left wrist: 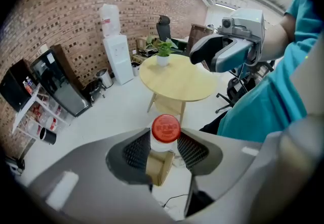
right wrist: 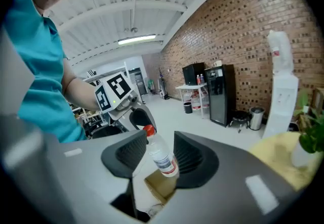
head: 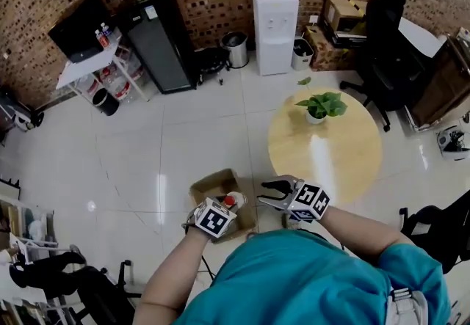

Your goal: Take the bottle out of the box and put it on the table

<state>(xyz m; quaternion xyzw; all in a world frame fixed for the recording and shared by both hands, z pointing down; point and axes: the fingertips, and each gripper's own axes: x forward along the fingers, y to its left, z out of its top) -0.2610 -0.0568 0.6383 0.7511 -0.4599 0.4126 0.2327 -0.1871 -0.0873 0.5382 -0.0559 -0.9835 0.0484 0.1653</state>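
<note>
A clear plastic bottle with a red cap (left wrist: 165,129) stands upright between the pads of my left gripper (left wrist: 164,149), which is shut on it just below the cap. In the head view the bottle (head: 230,201) hangs over the open cardboard box (head: 213,185) on the floor, at the left gripper (head: 219,215). My right gripper (head: 274,188) is held level beside it, jaws apart and empty. In the right gripper view the bottle (right wrist: 161,154) shows tilted beyond the open jaws, held by the other gripper. The round wooden table (head: 345,158) lies just beyond my right hand.
A potted plant (head: 321,105) stands on the table's far side. Behind are a water dispenser (head: 275,19), a black cabinet (head: 158,37), a white shelf, a bin and black office chairs (head: 385,37) along the brick wall. White tiled floor surrounds the box.
</note>
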